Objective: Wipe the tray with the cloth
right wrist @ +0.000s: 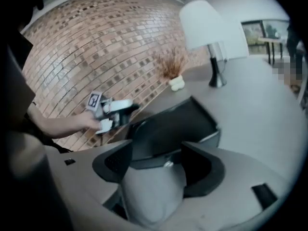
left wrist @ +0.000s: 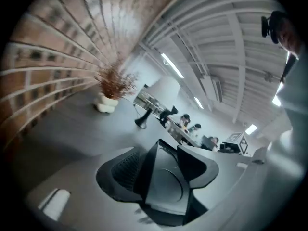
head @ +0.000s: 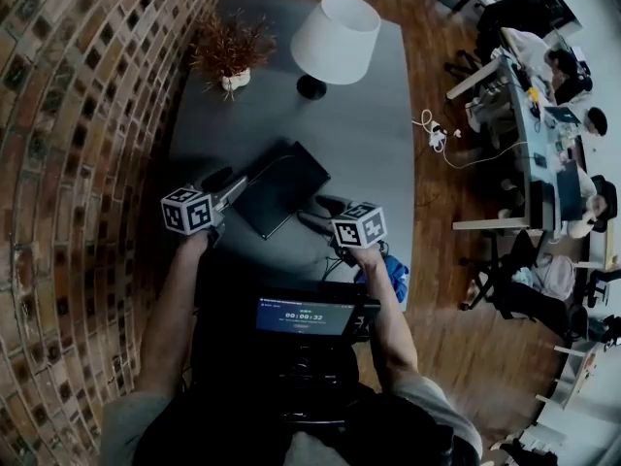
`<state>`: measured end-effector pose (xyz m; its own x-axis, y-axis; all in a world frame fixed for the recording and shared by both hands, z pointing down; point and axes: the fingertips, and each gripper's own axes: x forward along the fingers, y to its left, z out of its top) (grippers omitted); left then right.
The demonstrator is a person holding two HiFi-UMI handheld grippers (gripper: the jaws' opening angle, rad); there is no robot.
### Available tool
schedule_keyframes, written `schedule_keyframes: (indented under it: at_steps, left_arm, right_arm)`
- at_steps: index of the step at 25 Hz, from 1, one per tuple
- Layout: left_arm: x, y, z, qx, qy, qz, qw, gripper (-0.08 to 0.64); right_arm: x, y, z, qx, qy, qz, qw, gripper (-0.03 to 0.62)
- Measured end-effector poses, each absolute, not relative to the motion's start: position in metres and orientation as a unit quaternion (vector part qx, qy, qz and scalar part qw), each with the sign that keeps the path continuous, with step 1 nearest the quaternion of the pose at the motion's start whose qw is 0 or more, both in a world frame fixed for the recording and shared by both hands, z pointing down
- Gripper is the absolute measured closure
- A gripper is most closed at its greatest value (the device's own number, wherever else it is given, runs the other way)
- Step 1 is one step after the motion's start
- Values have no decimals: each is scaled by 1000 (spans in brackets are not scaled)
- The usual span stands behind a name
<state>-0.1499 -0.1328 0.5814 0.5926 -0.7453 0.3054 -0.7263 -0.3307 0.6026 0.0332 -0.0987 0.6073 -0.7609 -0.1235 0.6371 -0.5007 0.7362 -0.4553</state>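
On the grey worktop (head: 378, 134), directly ahead of the person, lies one dark rectangular tray (head: 286, 184). Its long axis runs diagonally, from the near end away and to the right. The left gripper (head: 231, 192) is clenched on the tray's left edge near the near corner. In the left gripper view the tray's panel, with a round embossed ring, passes between the fingers (left wrist: 126, 170). In the right gripper view that side appears raised off the worktop, so the tray sits tilted rather than flat. The right gripper (head: 312, 219) is clamped on one grey cloth (right wrist: 154, 191), which fills the gap between its fingers and hangs below them. From the cloth, the tray's inner face lies just ahead and slightly to the left, close but apparently not in contact. The right hand is therefore the one placed to wipe, and the left acts as the holder. The coming stroke probably needs the cloth carried forward onto the tilted face. Count: one tray, one cloth, two grippers, one white-shaded lamp (head: 335, 37), and one potted dried plant (head: 230, 51). One blue item (head: 393, 275) below the right hand cannot be identified.
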Motion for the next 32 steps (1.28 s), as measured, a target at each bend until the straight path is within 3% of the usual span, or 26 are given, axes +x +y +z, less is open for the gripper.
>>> schedule_keyframes:
  at_steps: [4, 8, 15, 23, 32]
  left_arm:
    - [-165, -57, 603, 739, -493, -100, 449, 305]
    - [-119, -40, 634, 729, -451, -109, 503, 270]
    - [-118, -96, 620, 755, -447, -78, 474, 199]
    - [-112, -176, 616, 795, -412, -29, 445, 205]
    - [-113, -179, 611, 790, -427, -49, 436, 225]
  right_arm:
    - [53, -194, 595, 236, -887, 239, 316, 276]
    - [35, -208, 649, 153, -863, 301, 376, 281]
    - [57, -177, 655, 158, -852, 340, 366, 278]
    - [86, -158, 649, 249, -843, 399, 261, 279]
    - [83, -159, 649, 288, -831, 398, 261, 278]
